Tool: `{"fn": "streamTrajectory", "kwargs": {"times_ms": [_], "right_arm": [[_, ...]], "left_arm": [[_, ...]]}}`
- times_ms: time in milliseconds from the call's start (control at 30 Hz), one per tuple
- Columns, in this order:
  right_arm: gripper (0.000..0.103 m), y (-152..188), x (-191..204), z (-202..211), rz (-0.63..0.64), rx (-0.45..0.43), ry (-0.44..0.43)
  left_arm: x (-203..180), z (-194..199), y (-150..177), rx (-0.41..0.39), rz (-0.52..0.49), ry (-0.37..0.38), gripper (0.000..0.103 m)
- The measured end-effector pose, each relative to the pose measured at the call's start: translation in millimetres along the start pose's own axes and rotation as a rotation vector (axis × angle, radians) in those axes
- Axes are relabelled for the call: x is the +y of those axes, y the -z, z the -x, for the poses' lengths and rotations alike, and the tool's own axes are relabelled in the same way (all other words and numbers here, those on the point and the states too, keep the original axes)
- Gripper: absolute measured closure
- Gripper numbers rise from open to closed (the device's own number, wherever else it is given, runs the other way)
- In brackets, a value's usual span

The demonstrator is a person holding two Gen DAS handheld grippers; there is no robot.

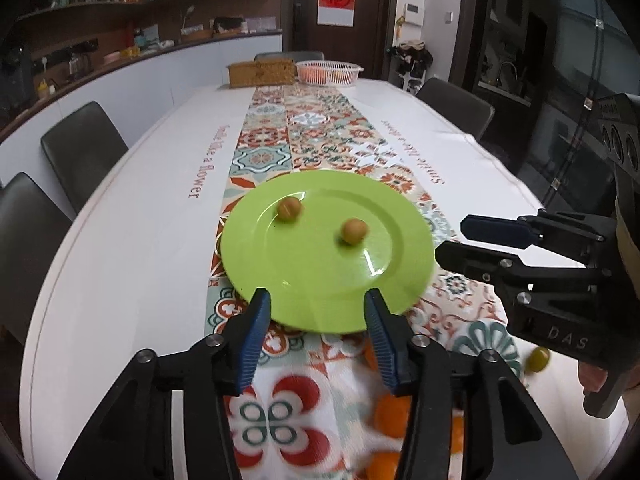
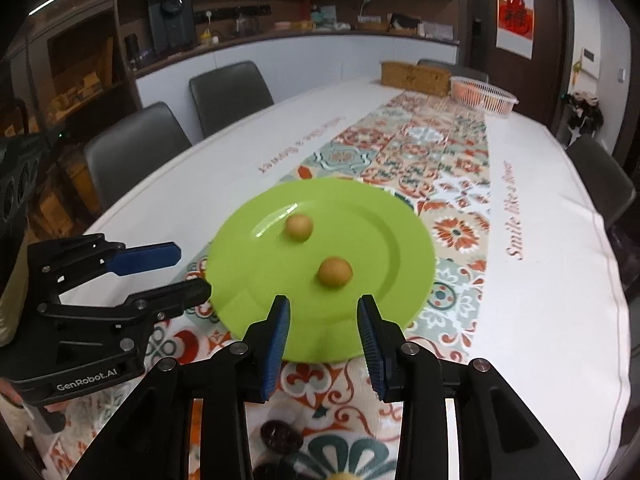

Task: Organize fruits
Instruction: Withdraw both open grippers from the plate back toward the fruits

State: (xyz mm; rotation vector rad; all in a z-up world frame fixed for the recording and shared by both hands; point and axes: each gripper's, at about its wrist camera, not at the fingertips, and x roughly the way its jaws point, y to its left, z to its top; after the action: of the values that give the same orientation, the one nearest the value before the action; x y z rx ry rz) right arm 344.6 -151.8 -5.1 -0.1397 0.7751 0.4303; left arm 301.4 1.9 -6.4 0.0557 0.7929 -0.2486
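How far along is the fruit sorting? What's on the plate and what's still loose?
Done: two small tan fruits sit apart on the green plate. In hand: nothing; the left gripper and right gripper both stand open and empty at the plate's near edge. Left: orange fruits, a green fruit and dark fruits lie on the table runner below the plate.

Green plate (image 2: 360, 312) sits mid-frame on the patterned table runner (image 2: 440, 152), with two small round tan fruits (image 2: 299, 227) (image 2: 335, 272) on it, apart from each other. Right gripper (image 2: 324, 308) at the bottom, blue pads parted with nothing between them. Left gripper (image 2: 186, 270) pokes in from the left, jaws apart too. A couple of dark fruits (image 2: 280, 436) at the bottom edge, blurry.
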Motion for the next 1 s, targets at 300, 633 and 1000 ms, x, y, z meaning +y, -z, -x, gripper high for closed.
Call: {"fn": "streamTrajectory", "kwargs": {"times_ms": [300,633,1000], "right_arm": [[0.052,16,14,66,0.019,-0.099,0.036],[0.05,46,35,113,0.04,-0.16,0.057],[0.05,82,42,139,0.004,-0.178,0.101]], "left_arm": [[-22,68,18,-0.115,0.0,-0.049,0.041],[-38,116,46,-0.174,-0.017,-0.072,0.036],[-52,133,81,-0.183,0.018,-0.095,0.034]]}}
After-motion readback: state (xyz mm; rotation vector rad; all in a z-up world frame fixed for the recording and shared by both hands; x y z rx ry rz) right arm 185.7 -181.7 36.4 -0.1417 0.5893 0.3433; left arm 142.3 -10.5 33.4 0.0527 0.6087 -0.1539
